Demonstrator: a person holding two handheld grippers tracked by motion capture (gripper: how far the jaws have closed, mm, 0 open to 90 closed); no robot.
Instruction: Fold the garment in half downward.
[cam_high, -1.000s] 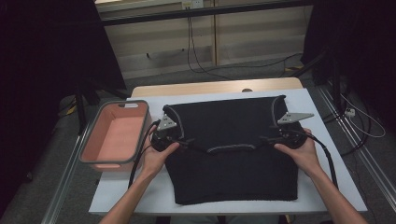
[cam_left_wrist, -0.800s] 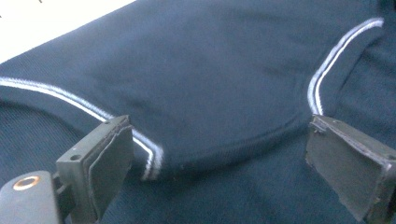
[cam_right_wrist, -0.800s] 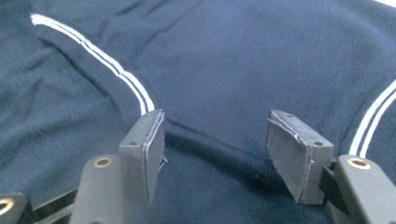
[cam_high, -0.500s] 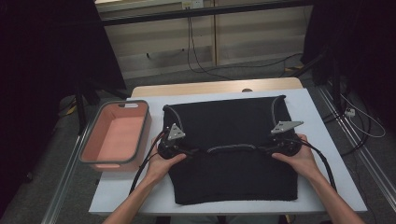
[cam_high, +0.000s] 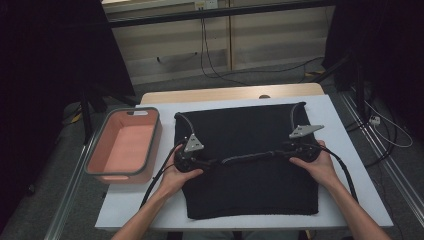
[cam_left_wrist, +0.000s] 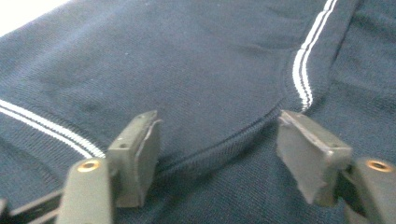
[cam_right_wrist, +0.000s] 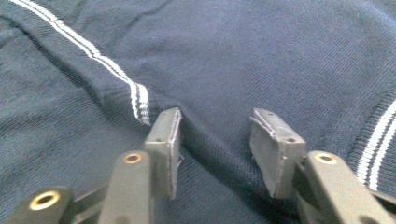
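A dark navy knit garment (cam_high: 250, 180) with white double stripes (cam_left_wrist: 303, 60) lies flat on the white table (cam_high: 355, 200). A raised ribbed ridge (cam_high: 250, 158) crosses its middle. My left gripper (cam_high: 207, 162) is at the ridge's left end. In the left gripper view, this gripper (cam_left_wrist: 218, 121) has just been closing; its jaws stand apart with the ribbed edge (cam_left_wrist: 219, 144) between them, unpressed. My right gripper (cam_high: 284, 152) is at the ridge's right end. It (cam_right_wrist: 217, 114) has also just been closing, and a fabric fold (cam_right_wrist: 210, 140) runs between its still-parted jaws.
A pink tub with a grey rim (cam_high: 156, 145) stands on the table left of the garment, close to my left hand. A wooden board (cam_high: 225, 94) lies along the far table edge. Cables trail from both grippers across the cloth and table.
Both hands have come inward along the garment's middle ridge. The left one has also dropped toward the cloth and the near edge. Both pairs of jaws look narrower.
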